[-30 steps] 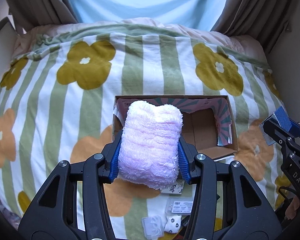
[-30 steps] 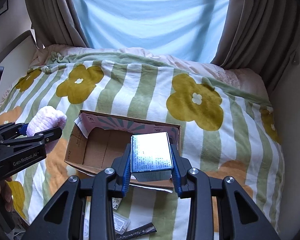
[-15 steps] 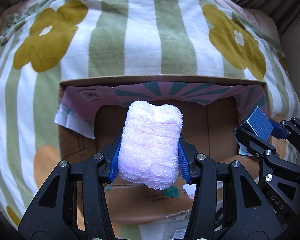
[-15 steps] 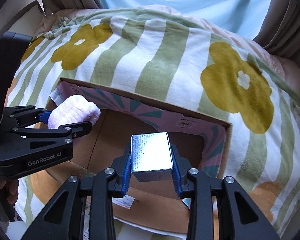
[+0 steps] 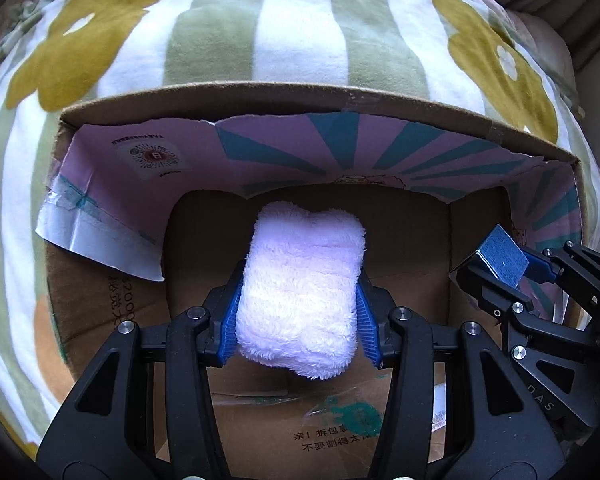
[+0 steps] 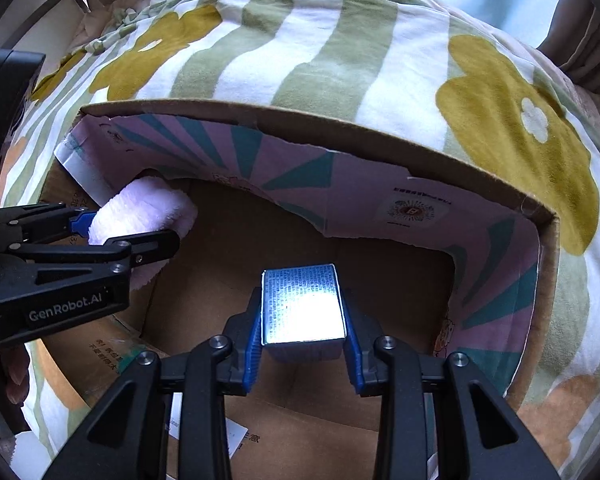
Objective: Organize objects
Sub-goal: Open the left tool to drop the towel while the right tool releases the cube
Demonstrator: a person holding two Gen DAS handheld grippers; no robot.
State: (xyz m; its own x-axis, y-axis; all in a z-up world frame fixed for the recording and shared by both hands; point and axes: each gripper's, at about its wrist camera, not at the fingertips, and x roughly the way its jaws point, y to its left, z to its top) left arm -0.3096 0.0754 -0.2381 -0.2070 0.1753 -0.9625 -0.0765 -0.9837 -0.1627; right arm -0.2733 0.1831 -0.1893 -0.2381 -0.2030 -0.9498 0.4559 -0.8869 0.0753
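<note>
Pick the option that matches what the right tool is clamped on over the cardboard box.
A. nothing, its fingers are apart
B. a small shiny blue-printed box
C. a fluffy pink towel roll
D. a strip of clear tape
B: the right tool is shut on the small shiny blue-printed box above the cardboard box; the fluffy pink towel roll is in the left tool.
</note>
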